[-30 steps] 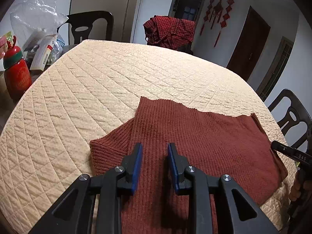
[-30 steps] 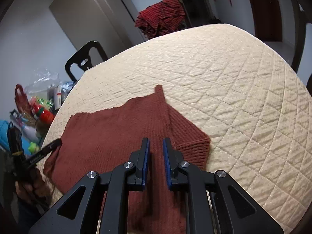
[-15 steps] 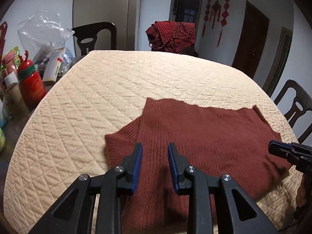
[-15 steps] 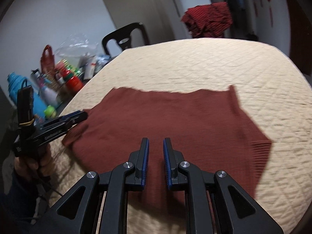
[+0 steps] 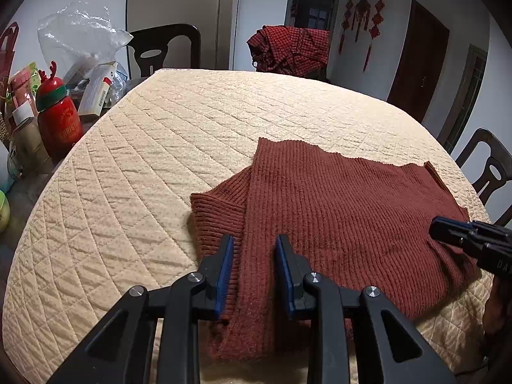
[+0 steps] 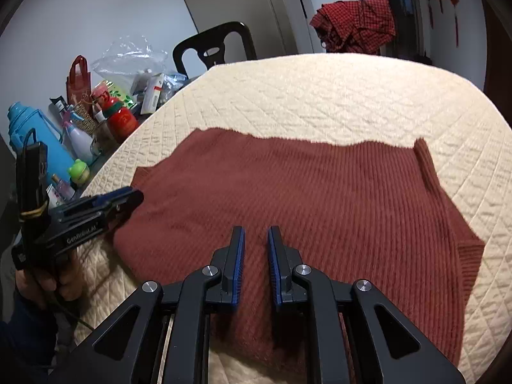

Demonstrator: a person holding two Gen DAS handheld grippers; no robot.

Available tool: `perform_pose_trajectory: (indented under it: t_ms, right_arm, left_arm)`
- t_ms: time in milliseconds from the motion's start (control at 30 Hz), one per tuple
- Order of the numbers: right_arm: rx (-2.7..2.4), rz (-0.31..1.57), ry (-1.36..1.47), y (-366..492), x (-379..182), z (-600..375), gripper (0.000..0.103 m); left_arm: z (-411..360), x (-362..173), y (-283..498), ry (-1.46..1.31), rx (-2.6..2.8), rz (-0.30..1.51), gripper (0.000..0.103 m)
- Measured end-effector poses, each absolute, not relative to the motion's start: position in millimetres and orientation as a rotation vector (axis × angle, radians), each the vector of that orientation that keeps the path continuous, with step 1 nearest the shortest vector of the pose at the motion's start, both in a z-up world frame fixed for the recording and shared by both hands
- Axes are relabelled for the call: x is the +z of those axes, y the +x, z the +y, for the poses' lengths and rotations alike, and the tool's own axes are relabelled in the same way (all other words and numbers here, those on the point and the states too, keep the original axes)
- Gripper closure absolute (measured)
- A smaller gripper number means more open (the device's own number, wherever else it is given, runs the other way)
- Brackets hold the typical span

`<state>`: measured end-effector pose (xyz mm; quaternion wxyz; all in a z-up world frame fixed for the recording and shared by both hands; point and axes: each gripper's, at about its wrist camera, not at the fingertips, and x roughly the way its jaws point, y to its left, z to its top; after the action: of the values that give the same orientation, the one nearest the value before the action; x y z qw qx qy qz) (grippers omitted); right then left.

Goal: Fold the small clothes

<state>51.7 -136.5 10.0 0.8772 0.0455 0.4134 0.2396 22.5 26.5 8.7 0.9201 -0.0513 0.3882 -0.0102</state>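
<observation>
Clutter stands along the tabletop's left edge: a red bottle (image 5: 59,121), a clear plastic bag (image 5: 80,36) holding cartons, and a blue flask (image 6: 35,140). Black chairs (image 5: 163,48) border the far edge; one carries a red checked cloth (image 5: 289,49). The cream quilted cover (image 5: 144,160) lies bare across the far half. The rust knit sweater (image 5: 336,217) lies flat at the near edge. Left gripper (image 5: 254,244) and right gripper (image 6: 256,235) hover above it, jaws parted, holding nothing.
</observation>
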Motion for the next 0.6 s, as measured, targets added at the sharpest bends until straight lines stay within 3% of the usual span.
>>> perform_pose_trajectory:
  t_ms: [233, 600]
  right_arm:
    - [0.506, 0.891, 0.084, 62.9, 1.7, -123.7, 0.088]
    - [0.524, 0.889, 0.073, 59.1, 8.0, -117.3, 0.088]
  left_arm:
    - [39.2, 10.2, 19.9, -0.134, -0.005, 0.800, 0.059]
    - [52.4, 4.2, 15.6, -0.230, -0.031, 0.823, 0.050]
